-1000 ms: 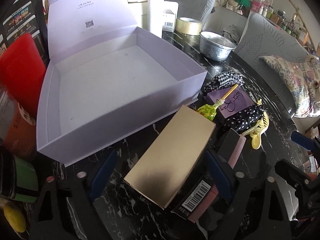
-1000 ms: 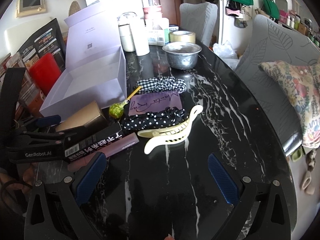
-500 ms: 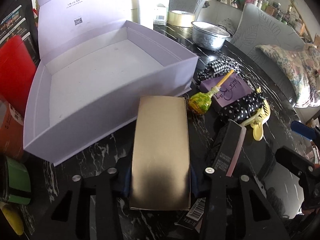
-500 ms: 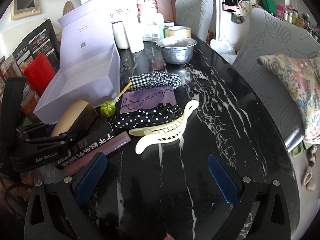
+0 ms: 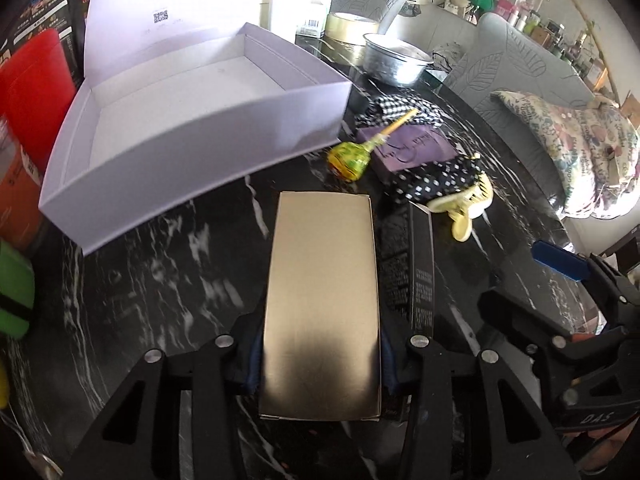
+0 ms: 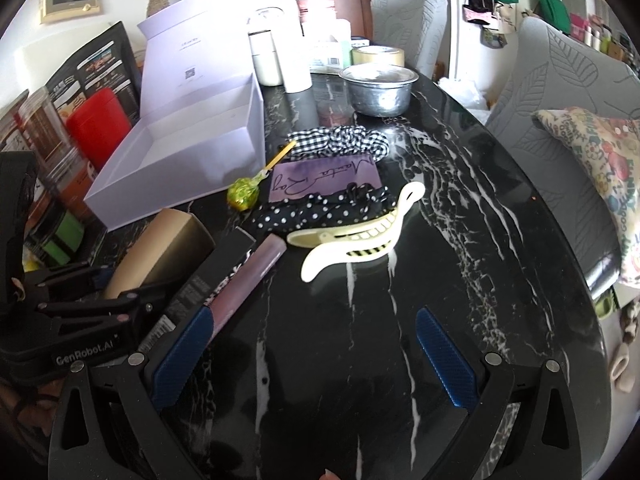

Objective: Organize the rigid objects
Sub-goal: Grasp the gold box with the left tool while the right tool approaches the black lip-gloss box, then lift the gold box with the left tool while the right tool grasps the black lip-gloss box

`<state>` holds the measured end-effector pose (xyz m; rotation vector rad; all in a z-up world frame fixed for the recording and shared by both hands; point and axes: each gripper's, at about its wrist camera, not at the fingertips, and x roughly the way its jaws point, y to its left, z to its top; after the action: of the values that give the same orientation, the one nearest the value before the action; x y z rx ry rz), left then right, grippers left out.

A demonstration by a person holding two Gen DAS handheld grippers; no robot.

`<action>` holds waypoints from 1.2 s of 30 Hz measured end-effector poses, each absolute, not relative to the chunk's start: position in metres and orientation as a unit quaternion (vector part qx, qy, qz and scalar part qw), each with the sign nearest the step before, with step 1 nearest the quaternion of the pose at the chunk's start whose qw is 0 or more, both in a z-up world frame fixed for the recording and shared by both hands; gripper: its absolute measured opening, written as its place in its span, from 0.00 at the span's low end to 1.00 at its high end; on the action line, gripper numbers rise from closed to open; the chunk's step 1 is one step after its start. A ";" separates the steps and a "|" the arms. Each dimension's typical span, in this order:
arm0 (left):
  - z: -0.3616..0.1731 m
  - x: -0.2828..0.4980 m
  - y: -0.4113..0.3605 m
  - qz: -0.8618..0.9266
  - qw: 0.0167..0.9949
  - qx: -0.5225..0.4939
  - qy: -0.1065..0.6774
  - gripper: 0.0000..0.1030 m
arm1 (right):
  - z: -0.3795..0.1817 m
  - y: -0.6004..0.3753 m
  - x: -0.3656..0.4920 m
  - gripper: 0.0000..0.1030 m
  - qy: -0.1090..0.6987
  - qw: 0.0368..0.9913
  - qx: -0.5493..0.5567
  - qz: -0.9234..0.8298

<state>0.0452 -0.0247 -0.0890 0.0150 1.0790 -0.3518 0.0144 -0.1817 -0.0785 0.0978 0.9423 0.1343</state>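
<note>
My left gripper (image 5: 320,364) is shut on a gold box (image 5: 320,300) and holds it just above the black marble table, in front of the open lavender box (image 5: 180,92). The gold box also shows in the right wrist view (image 6: 160,248), with the left gripper (image 6: 80,320) around it. My right gripper (image 6: 312,348) is open and empty over the table. A black carton (image 6: 216,276) and a pink tube (image 6: 248,276) lie by its left finger. A cream hair claw (image 6: 356,236), a lollipop (image 6: 244,194), a purple card (image 6: 324,178) and scrunchies (image 6: 320,212) lie ahead.
A metal bowl (image 6: 378,88), a tape roll (image 6: 378,56) and white bottles (image 6: 296,64) stand at the table's far end. A red case (image 6: 98,128) and jars stand left of the lavender box. Grey chairs and a floral cushion (image 6: 600,184) are to the right.
My left gripper closed around the gold box and lifted it clear, and the lavender box now sits further ahead. My right gripper drew closer to the black carton.
</note>
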 end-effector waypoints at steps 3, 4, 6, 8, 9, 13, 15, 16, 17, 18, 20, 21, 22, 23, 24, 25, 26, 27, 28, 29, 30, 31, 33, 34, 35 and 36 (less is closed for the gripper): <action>-0.089 0.036 -0.029 -0.169 0.843 0.001 0.511 0.43 | -0.079 -0.181 0.009 1.00 0.454 0.888 0.043 0.064; -0.088 0.033 -0.029 -0.168 0.843 0.000 0.510 0.43 | -0.079 -0.181 0.007 1.00 0.453 0.888 0.042 0.063; -0.088 0.027 -0.031 -0.168 0.844 -0.003 0.509 0.43 | -0.078 -0.182 0.003 1.00 0.452 0.889 0.042 0.064; -0.087 0.022 -0.031 -0.167 0.844 -0.010 0.510 0.43 | -0.077 -0.182 -0.002 1.00 0.449 0.890 0.042 0.066; -0.087 0.019 -0.030 -0.165 0.844 -0.011 0.510 0.43 | -0.076 -0.182 -0.004 1.00 0.448 0.891 0.041 0.068; -0.087 0.010 -0.021 -0.144 0.849 -0.013 0.508 0.43 | -0.073 -0.180 -0.010 1.00 0.442 0.893 0.038 0.073; -0.087 0.006 -0.012 -0.134 0.851 -0.015 0.508 0.43 | -0.072 -0.177 -0.012 0.99 0.439 0.894 0.038 0.082; -0.087 0.004 -0.006 -0.129 0.851 -0.018 0.509 0.43 | -0.072 -0.175 -0.012 0.97 0.438 0.894 0.038 0.085; -0.087 0.003 -0.002 -0.124 0.852 -0.019 0.509 0.43 | -0.071 -0.172 -0.013 0.92 0.436 0.895 0.037 0.093; -0.087 0.001 0.003 -0.119 0.853 -0.020 0.509 0.43 | -0.071 -0.169 -0.014 0.87 0.434 0.895 0.037 0.098; -0.086 -0.001 0.011 -0.109 0.855 -0.021 0.507 0.43 | -0.071 -0.164 -0.015 0.82 0.433 0.894 0.039 0.110; -0.086 -0.002 0.014 -0.105 0.856 -0.021 0.505 0.43 | -0.072 -0.160 -0.015 0.78 0.433 0.892 0.041 0.119; -0.085 -0.003 0.018 -0.100 0.858 -0.022 0.504 0.43 | -0.073 -0.157 -0.015 0.75 0.434 0.891 0.043 0.127; -0.084 -0.004 0.021 -0.097 0.859 -0.022 0.502 0.43 | -0.075 -0.154 -0.014 0.67 0.437 0.888 0.044 0.135; -0.083 -0.005 0.024 -0.094 0.860 -0.024 0.500 0.43 | -0.076 -0.150 -0.013 0.59 0.439 0.886 0.045 0.142; -0.082 -0.005 0.028 -0.090 0.862 -0.025 0.498 0.43 | -0.077 -0.147 -0.012 0.56 0.440 0.885 0.045 0.146; -0.081 -0.006 0.031 -0.088 0.863 -0.026 0.497 0.43 | -0.078 -0.144 -0.011 0.52 0.442 0.884 0.044 0.149; -0.081 -0.007 0.033 -0.085 0.864 -0.026 0.496 0.43 | -0.079 -0.141 -0.011 0.50 0.441 0.884 0.043 0.152; -0.080 -0.007 0.035 -0.082 0.865 -0.027 0.494 0.43 | -0.079 -0.138 -0.011 0.49 0.439 0.884 0.041 0.155; -0.079 -0.008 0.038 -0.080 0.866 -0.027 0.493 0.43 | -0.078 -0.136 -0.011 0.47 0.437 0.885 0.039 0.157; -0.079 -0.008 0.038 -0.079 0.866 -0.028 0.493 0.43 | -0.077 -0.133 -0.012 0.47 0.433 0.886 0.035 0.161; -0.079 -0.008 0.041 -0.079 0.866 -0.031 0.493 0.43 | -0.077 -0.130 -0.012 0.47 0.431 0.886 0.030 0.167; -0.080 -0.008 0.043 -0.081 0.865 -0.035 0.494 0.43 | -0.078 -0.125 -0.010 0.47 0.434 0.883 0.025 0.175; -0.080 -0.007 0.044 -0.081 0.865 -0.036 0.494 0.43 | -0.079 -0.122 -0.009 0.47 0.437 0.881 0.023 0.178; -0.081 -0.007 0.045 -0.081 0.865 -0.037 0.494 0.43 | -0.080 -0.119 -0.008 0.47 0.440 0.879 0.022 0.181; -0.081 -0.007 0.047 -0.081 0.865 -0.038 0.493 0.43 | -0.082 -0.117 -0.007 0.47 0.443 0.878 0.022 0.183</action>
<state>-0.0075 0.0471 -0.0806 -0.0805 1.0338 -0.1702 -0.0066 -0.1168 -0.0821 0.0449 0.9230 0.3818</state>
